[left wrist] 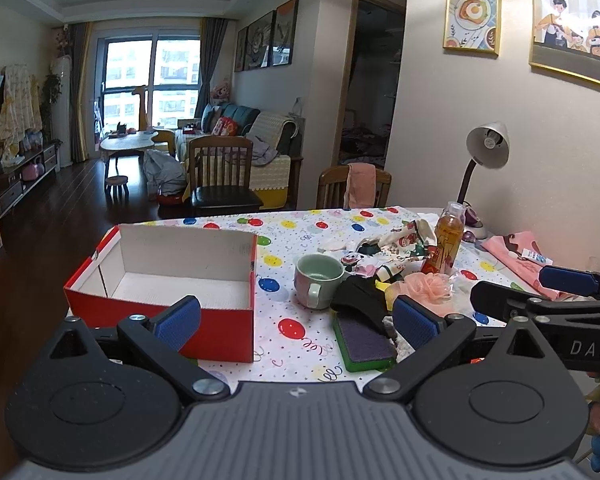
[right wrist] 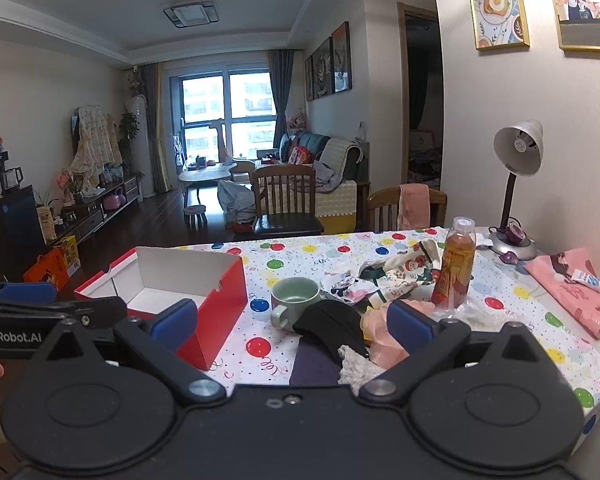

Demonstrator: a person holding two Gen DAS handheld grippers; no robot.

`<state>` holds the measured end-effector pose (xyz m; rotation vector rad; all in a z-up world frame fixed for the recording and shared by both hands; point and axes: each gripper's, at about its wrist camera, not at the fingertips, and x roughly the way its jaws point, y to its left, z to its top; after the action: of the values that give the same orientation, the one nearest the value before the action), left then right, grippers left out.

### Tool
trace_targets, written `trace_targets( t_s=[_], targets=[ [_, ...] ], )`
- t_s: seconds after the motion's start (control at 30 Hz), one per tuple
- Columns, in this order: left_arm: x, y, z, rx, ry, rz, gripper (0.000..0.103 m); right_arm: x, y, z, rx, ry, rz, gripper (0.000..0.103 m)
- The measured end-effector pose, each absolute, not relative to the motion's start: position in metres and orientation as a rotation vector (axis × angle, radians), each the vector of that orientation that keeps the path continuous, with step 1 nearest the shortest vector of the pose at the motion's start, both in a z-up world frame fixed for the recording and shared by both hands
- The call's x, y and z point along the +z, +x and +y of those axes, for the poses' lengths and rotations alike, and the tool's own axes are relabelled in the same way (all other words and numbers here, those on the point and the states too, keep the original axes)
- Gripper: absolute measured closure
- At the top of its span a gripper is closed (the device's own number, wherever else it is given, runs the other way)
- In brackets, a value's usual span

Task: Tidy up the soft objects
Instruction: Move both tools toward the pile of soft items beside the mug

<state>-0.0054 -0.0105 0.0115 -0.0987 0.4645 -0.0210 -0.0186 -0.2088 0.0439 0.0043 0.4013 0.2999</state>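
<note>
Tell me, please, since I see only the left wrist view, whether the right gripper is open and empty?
Observer: Yes, the right gripper stands wide open and grips nothing.
Operator: What lies just ahead of it?
Observer: A black cloth, with a whitish knitted cloth touching its near edge.
Operator: Can you see the whole pink garment?
Observer: Nearly all of it. The pink garment lies spread flat, with a small white tube resting on top of it.
</note>
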Motion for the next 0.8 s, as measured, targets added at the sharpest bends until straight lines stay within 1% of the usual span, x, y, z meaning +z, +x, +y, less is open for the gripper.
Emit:
trace_targets(
  t_s=[0.37, 0.8],
  targets=[
    [0.019, -0.005, -0.021, -0.028, -0.072, 0.411, 0.0, 0.049, -0.02, -0.217, 0.287, -0.001, 0.356, 0.002],
    [0.02, -0.004, -0.022, -0.035, -0.082, 0.4, 0.0, 0.052, -0.021, -0.221, 0.272, -0.004, 0.338, 0.002]
  ],
)
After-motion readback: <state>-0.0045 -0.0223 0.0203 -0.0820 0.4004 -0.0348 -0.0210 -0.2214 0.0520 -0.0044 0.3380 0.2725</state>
